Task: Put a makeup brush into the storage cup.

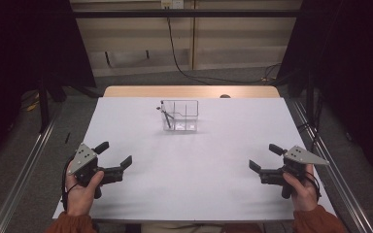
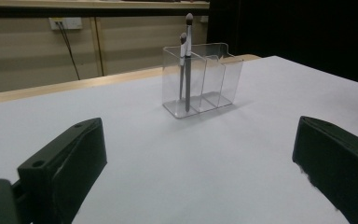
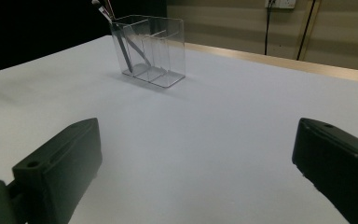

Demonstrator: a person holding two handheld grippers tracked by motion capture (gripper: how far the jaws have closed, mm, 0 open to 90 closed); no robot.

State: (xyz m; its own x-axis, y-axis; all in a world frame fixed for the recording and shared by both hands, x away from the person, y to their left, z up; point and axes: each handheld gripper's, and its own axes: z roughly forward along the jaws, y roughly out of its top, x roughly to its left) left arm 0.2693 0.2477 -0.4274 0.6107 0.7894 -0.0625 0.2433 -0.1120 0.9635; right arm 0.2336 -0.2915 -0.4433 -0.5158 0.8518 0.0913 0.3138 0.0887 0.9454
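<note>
A clear acrylic organizer (image 1: 180, 116) with three compartments stands upright at the far middle of the white table (image 1: 189, 184). Two makeup brushes (image 1: 166, 116) lean in its left compartment. My left gripper (image 1: 116, 153) rests near the front left edge, open, nothing between its jaws. At the front right, my right gripper (image 1: 263, 156) is open too and holds nothing. In the left gripper view the organizer (image 2: 205, 79) and brushes (image 2: 186, 60) stand well beyond the left gripper (image 2: 198, 140). The right gripper view shows the organizer (image 3: 151, 51) far ahead of the right gripper (image 3: 196, 144), brushes (image 3: 127, 49) in its farthest compartment.
A wooden strip (image 1: 189, 91) runs along the table's far edge. Metal rails (image 1: 24, 179) flank the table on both sides, and a black cable (image 1: 184, 68) trails over the floor behind it. Dark curtains hang to the left and right.
</note>
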